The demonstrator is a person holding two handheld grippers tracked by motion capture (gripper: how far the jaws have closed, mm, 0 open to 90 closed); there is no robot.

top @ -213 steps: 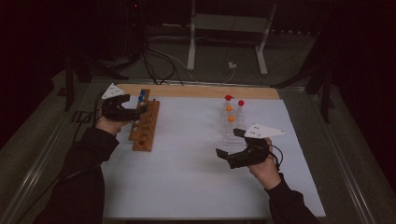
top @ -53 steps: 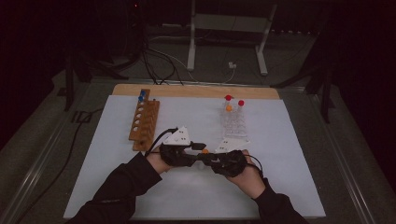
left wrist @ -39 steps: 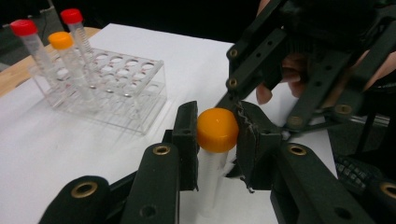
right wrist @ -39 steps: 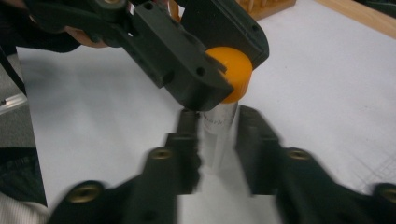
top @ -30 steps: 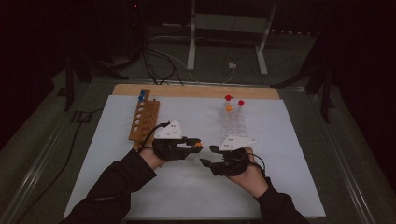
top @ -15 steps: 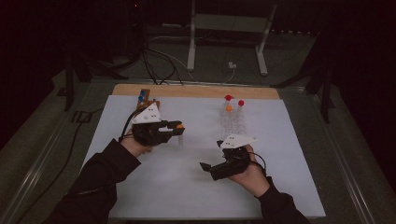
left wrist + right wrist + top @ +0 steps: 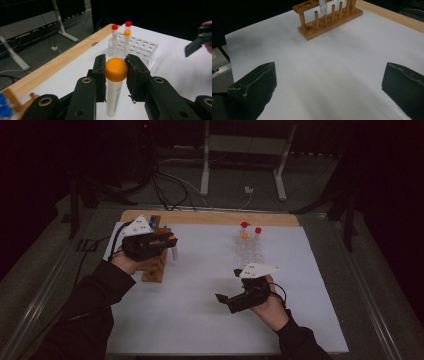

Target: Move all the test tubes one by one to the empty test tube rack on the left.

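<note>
Left gripper view: left gripper pinching orange-capped tube | right gripper spread wide, holding nothing

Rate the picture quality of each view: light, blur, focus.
High view: dim, dark surroundings, only the white table sheet lit. Left gripper view: the orange-capped tube sharp between the jaws, wooden rack blurred at the edge. Right gripper view: soft, near jaws blurred.

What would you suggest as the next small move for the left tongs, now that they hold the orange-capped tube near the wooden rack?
Probably ease the left tongs over a free hole in the wooden rack and lower the orange-capped tube in. They are shut on it just under the cap, it hangs upright, and the rack lies right beside it.
</note>
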